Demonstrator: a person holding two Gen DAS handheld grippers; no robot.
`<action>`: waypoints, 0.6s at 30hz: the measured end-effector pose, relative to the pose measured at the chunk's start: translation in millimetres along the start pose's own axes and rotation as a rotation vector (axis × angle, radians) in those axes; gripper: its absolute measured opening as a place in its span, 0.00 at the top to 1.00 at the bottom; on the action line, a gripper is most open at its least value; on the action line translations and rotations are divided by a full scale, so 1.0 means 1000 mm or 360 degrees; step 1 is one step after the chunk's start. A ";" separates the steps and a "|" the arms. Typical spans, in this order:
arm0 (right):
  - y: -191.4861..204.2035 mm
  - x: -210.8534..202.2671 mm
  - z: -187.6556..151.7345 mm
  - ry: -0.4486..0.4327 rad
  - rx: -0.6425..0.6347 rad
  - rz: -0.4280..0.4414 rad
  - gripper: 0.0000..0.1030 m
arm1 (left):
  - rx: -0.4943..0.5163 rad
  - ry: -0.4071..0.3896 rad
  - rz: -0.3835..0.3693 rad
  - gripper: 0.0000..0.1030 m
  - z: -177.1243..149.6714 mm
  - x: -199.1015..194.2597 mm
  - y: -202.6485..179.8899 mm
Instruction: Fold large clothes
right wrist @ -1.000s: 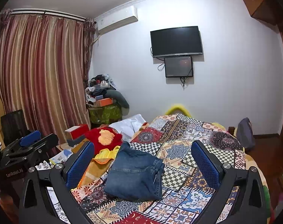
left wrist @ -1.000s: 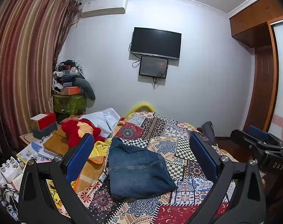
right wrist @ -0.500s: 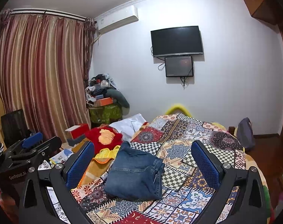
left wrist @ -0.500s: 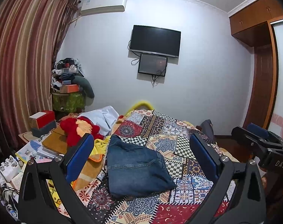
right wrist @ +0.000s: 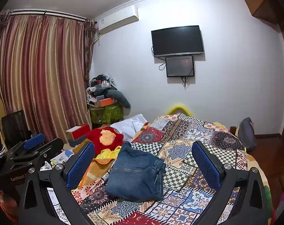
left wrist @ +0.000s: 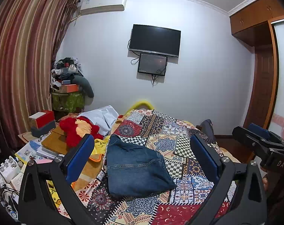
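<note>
Folded denim jeans [left wrist: 136, 166]: one compact blue bundle, lying flat on the patchwork quilt [left wrist: 179, 144] of the bed, toward its left side. Beside it, left: yellow-orange blanket [left wrist: 93, 161], then red plush toy [left wrist: 78, 129]. Beyond: white pillow [left wrist: 102, 116]. Left tool [left wrist: 142, 159]: fingers spread wide, holding nothing, raised above the jeans, not touching. Right tool [right wrist: 142, 166]: likewise wide apart, empty, clear of the cloth. Wall: black television [right wrist: 177, 40].
</note>
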State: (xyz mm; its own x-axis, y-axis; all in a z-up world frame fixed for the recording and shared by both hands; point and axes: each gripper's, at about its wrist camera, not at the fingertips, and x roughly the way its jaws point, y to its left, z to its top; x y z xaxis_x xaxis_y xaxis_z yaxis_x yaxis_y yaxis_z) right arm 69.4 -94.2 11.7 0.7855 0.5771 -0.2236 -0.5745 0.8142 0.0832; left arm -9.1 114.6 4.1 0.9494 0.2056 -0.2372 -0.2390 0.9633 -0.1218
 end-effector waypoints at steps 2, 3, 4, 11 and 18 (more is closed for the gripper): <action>0.000 0.000 0.000 -0.0001 0.0000 0.0002 0.00 | -0.0001 -0.0001 -0.0007 0.00 0.000 0.000 0.000; 0.000 0.000 0.000 0.0001 -0.0001 0.0002 0.00 | 0.0001 0.0000 -0.0011 0.00 0.000 0.000 0.000; 0.000 0.000 0.000 0.0002 -0.0001 0.0001 0.00 | 0.0003 0.0000 -0.0015 0.00 0.000 0.000 0.000; -0.001 0.000 -0.001 -0.0001 0.0004 0.0003 0.00 | 0.0007 0.0013 -0.0044 0.00 0.000 0.002 0.002; 0.001 0.000 -0.002 0.0006 0.0006 0.0001 0.00 | 0.0013 0.0014 -0.0050 0.00 0.001 0.002 0.001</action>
State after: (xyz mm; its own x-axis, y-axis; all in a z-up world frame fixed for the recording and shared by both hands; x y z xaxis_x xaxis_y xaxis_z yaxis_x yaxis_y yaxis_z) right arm 68.4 -93.0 9.5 0.7841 0.5775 -0.2274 -0.5742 0.8140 0.0872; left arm -7.7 116.4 4.3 0.9546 0.1737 -0.2422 -0.2075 0.9706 -0.1217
